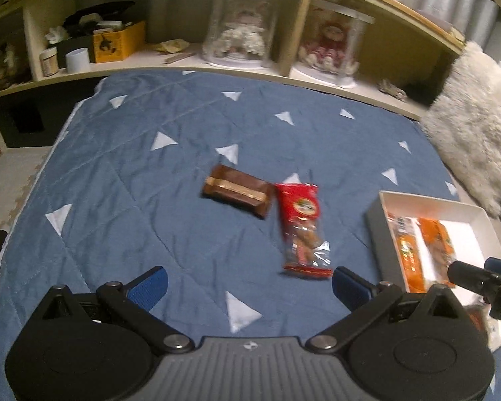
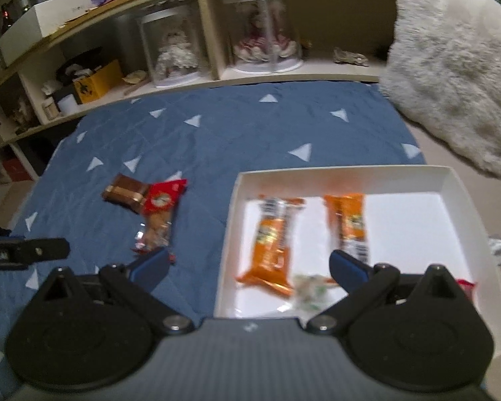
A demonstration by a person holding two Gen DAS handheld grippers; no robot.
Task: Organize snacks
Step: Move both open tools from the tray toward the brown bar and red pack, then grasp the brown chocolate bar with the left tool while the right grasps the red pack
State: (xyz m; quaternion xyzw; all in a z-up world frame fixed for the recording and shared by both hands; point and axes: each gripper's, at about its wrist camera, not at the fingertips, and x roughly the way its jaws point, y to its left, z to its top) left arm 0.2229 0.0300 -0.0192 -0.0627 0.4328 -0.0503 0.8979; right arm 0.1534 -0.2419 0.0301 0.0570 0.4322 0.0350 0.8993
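Brown chocolate bar (image 1: 236, 195) flat on the blue quilt, red cookie packet (image 1: 303, 229) touching its right end, white box (image 2: 417, 180) to their right holding two orange snack packets (image 2: 273, 239) side by side, small clear wrapper (image 2: 309, 292) at its near edge

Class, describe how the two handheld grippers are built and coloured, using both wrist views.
The left gripper and right gripper match: a grey ribbed body with a small white mark, black rounded side housings, black link arms with silver pivot bolts, and blue textured finger pads. No cables or sleeves show.
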